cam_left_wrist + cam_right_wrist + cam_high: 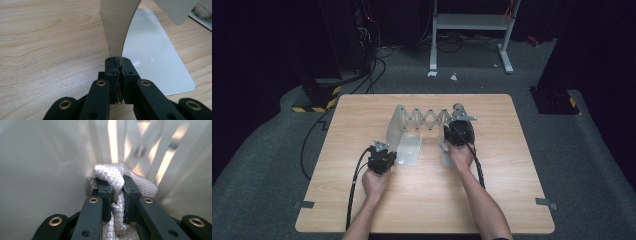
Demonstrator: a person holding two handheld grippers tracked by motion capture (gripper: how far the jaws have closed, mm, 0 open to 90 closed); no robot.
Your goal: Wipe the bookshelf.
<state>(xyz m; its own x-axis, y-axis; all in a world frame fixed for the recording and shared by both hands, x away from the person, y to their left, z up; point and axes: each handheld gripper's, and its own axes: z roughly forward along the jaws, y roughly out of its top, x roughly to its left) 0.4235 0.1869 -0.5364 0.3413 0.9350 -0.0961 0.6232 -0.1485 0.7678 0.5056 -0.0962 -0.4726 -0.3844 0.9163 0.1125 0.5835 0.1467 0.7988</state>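
Right hand-held gripper (116, 195) clamping white cloth (117, 176) (against rack), left hand-held gripper (120, 68) pinching rack plate (117, 27)

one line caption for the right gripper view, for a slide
Right gripper shut on a bunched white quilted cloth, pressed against a pale metal expanding rack.

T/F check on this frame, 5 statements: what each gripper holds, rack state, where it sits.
1. The left gripper is shut on the thin edge of a metal plate. True.
2. The right gripper is open and holds nothing. False: it is shut on a white cloth.
3. The rack has a scissor lattice between its two end plates. True.
4. The rack lies on the floor. False: it stands on the wooden table.
5. The cloth is dark blue. False: it is white with a diamond weave.
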